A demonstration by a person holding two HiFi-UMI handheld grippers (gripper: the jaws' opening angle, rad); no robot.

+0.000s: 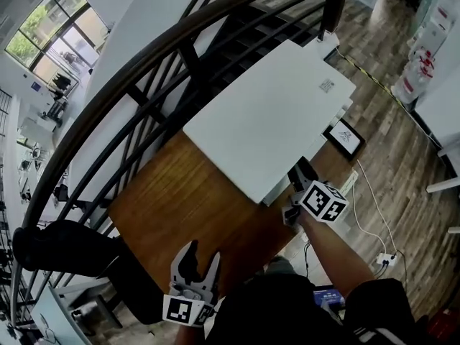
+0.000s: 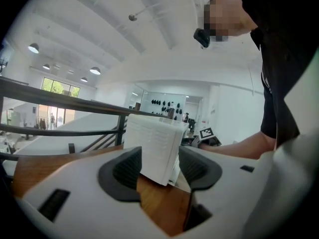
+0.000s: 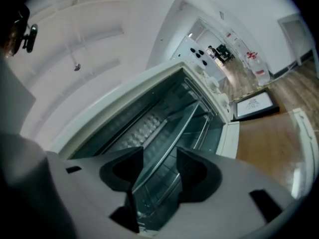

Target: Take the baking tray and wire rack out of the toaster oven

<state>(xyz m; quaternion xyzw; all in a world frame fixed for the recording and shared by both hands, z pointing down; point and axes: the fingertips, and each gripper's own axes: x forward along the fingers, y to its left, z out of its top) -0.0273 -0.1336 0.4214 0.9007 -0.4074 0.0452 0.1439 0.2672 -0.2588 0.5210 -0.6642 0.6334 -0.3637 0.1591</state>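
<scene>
Head view.
Checker: What was the biggest thing under you?
Recorder: You stood over a wooden table (image 1: 180,200) beside a dark stair railing (image 1: 144,70). The white toaster oven (image 1: 273,113) sat on the table's far half, its top turned toward you.
Checker: Your grippers?
Recorder: Your left gripper (image 1: 201,254) hung low over the table's near edge, well apart from the oven. In the left gripper view its jaws stood apart. Between them there was only bare wood, with the oven's vented side wall beyond. Your right gripper (image 3: 159,159) was at the oven's front. In the right gripper view it looked into the cavity, rolled to one side, with the jaws apart and the pads pressing on nothing.
Checker: The task items?
Recorder: Both were inside the oven. The metal lip of the baking tray (image 3: 164,146) ran in line with the gap between your right jaws, farther in. I could not tell whether the tips reached it. The bars of the wire rack (image 3: 167,193) showed just beside it.
Checker: Anything smaller?
Recorder: A framed picture (image 1: 343,136) lay on the floor beyond the table.
</scene>
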